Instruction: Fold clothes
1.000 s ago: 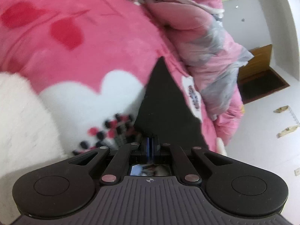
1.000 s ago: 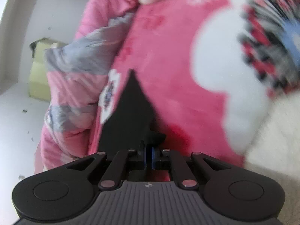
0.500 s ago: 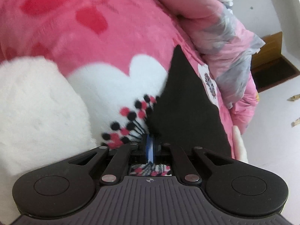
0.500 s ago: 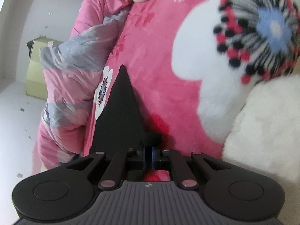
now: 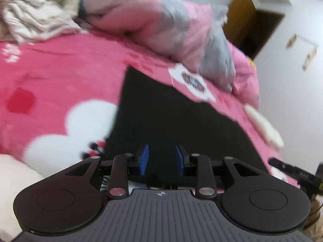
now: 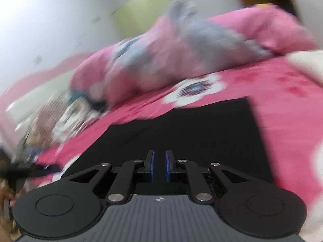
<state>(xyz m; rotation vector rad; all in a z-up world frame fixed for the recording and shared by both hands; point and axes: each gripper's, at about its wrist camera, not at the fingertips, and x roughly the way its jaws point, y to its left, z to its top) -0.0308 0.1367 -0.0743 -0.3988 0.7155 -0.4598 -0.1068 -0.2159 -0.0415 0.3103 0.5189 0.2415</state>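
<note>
The black garment [image 5: 181, 121] is lying flat on the pink flowered blanket [image 5: 60, 76] by the bed's near edge, apparently one fold laid down and more remaining. The left gripper [image 5: 162, 160] has just been opening, its jaws standing apart above the cloth, holding nothing. The right gripper [image 6: 159, 166] is angling down over it, jaws a narrow slit; whether cloth lies between I cannot tell.

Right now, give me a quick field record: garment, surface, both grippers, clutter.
garment: black cloth lying flat on the blanket
surface: pink flowered blanket
left gripper: jaws have just been opening, blue pads apart, cloth below them, not pinched
right gripper: jaws have just been opening a little, narrow gap between the pads; grip on the cloth unclear
clutter: pink-grey quilt bunched behind, white fluffy item at lower left
</note>
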